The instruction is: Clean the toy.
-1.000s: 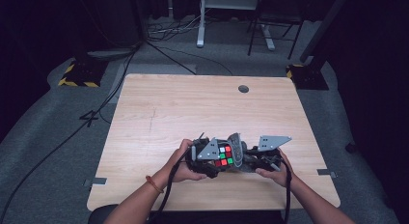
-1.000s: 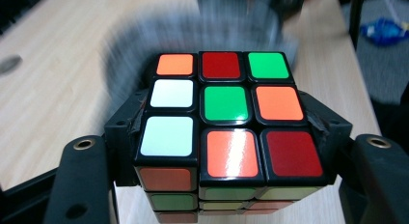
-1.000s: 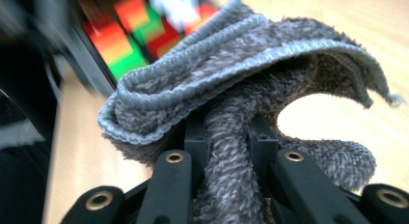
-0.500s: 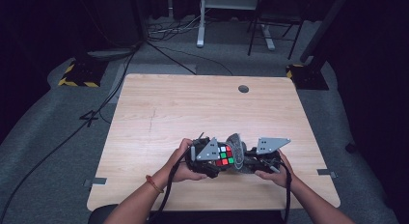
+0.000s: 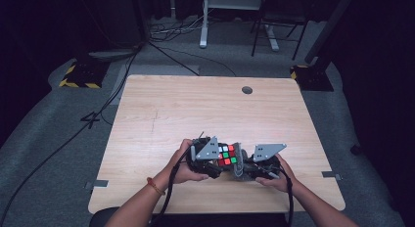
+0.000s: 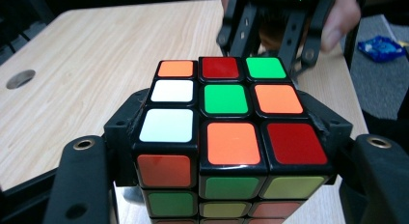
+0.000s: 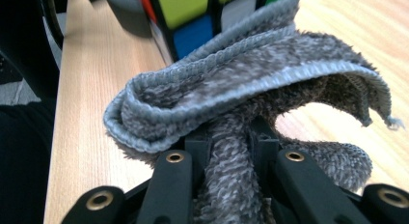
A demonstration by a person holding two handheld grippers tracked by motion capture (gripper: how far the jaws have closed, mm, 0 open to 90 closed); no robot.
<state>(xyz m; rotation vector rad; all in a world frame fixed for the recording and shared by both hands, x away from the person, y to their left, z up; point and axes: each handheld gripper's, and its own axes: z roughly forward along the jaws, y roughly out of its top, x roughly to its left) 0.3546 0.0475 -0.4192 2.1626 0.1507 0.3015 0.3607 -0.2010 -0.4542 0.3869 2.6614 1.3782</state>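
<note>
- Pale wooden table (image 5: 205,109) on grey carpet, dark surround.
- Left gripper (image 5: 211,161): jaws clamped on opposite sides of the puzzle cube (image 6: 226,132), held near the table's front edge.
- Right gripper (image 5: 249,166): jaws pinching a bunched grey cloth (image 7: 251,89) against the cube.
- Cube: probably rigid, light, slick-faced; grip flat faces squarely.
- Cloth: soft, limp; best gathered in a fold.

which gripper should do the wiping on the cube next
Right, likely: the right gripper already pinches the grey cloth against the cube, while the left gripper is clamped on the cube, steadying it.
</note>
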